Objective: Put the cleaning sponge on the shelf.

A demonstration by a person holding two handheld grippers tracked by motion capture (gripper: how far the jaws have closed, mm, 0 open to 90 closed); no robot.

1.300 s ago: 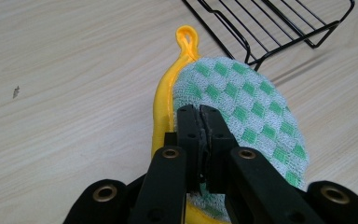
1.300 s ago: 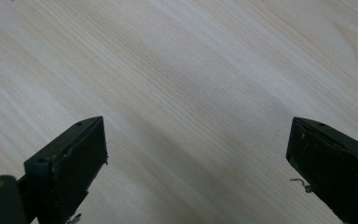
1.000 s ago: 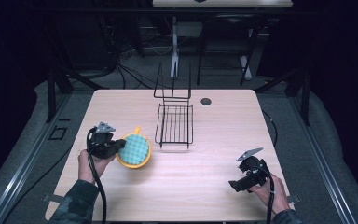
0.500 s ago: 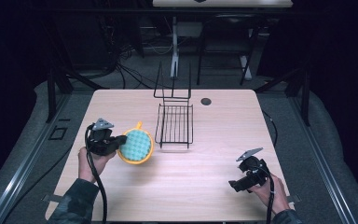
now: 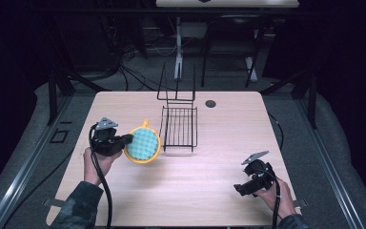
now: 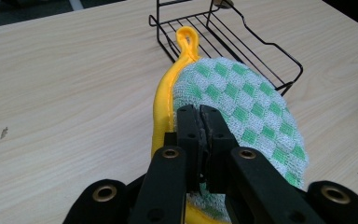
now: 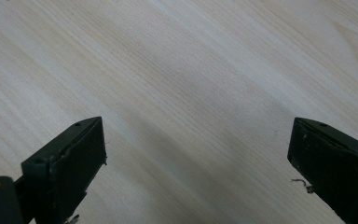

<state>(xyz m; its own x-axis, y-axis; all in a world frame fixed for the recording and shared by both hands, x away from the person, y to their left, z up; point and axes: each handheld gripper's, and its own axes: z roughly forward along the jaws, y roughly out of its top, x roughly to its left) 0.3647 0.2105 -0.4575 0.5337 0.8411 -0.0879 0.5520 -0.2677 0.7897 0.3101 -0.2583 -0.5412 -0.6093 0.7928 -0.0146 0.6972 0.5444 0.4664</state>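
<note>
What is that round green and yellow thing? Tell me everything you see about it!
It looks like a round woven cloth pot holder with a green-and-white checked face, a thick yellow border and a yellow hanging loop at its far end. It seems soft. The left gripper has its jaws shut on its near edge and holds it tilted on edge, above the pale wooden table, beside the black wire rack.

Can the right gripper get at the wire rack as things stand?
Probably yes. The right gripper is open and holds nothing, and only bare table lies between it and the wire rack; the left gripper holds the pot holder beside the rack.
</note>
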